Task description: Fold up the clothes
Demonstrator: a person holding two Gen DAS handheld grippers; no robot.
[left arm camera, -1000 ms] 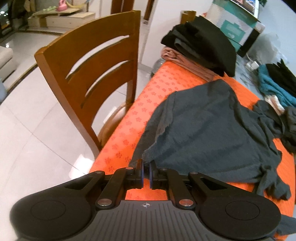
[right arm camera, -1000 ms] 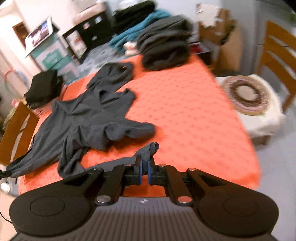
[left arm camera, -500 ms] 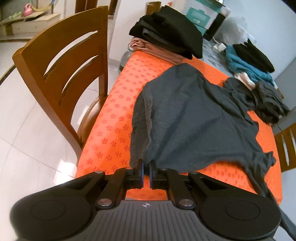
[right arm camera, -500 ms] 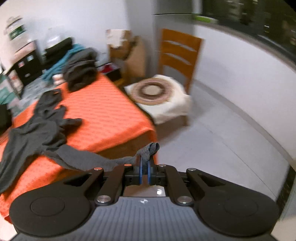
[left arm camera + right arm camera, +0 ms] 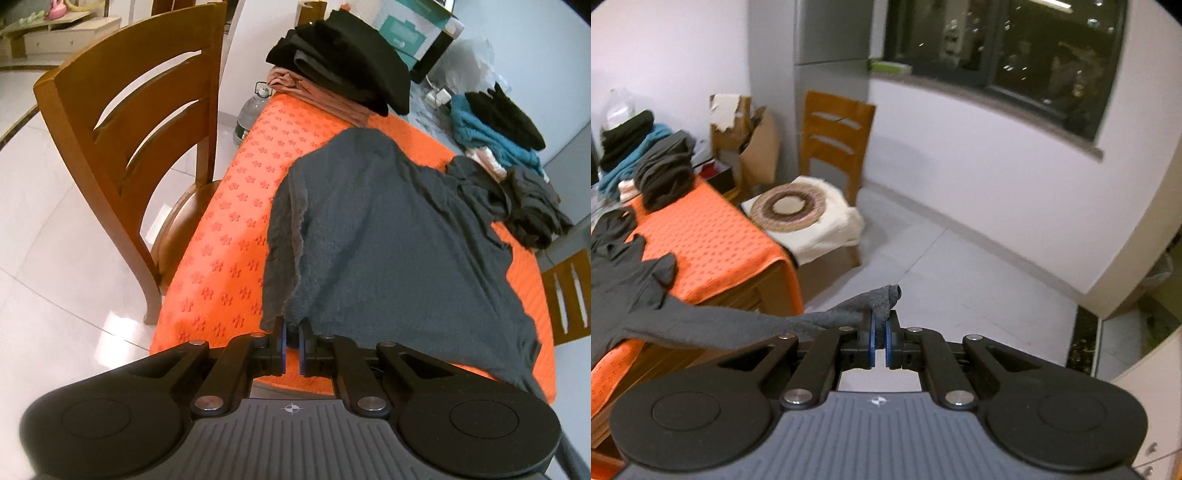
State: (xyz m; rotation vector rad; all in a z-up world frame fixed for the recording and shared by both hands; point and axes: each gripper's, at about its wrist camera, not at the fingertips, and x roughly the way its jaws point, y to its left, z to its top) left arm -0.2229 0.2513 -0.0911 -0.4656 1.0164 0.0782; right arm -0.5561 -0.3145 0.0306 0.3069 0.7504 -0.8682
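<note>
- A dark grey garment (image 5: 388, 236) lay spread across the orange cloth (image 5: 236, 229), its long axis running from the near edge toward the far end of the table in the left wrist view, the crumpled upper part (image 5: 476, 192) trailing off to the far right.
- Seen from the right wrist, a narrow strip of the same garment, apparently a sleeve (image 5: 738, 321), stretched off the table's corner and out over the floor, drawn into a taut band that pointed toward the right gripper (image 5: 880, 332).
- The orange cloth, printed with small flowers, covered a wooden table (image 5: 746, 299); a stack of black and pink folded clothes (image 5: 343, 70) sat at its far end, and a dark folded pile (image 5: 665, 173) rested on another corner.
- Teal and black clothes (image 5: 498, 122) lay heaped beyond the table, near a cardboard box (image 5: 413, 26).
- A wooden chair (image 5: 122, 122) stood just beside the table on pale floor tiles; another chair (image 5: 834, 136), cushioned with a round woven mat (image 5: 792, 210), stood near a dark window (image 5: 1004, 44).
- The left gripper (image 5: 291, 343) was clenched on the garment's near hem at the table edge.
- The right gripper was clamped tight on the sleeve's end, a tuft of fabric poking beyond its blue pads (image 5: 872, 336).
</note>
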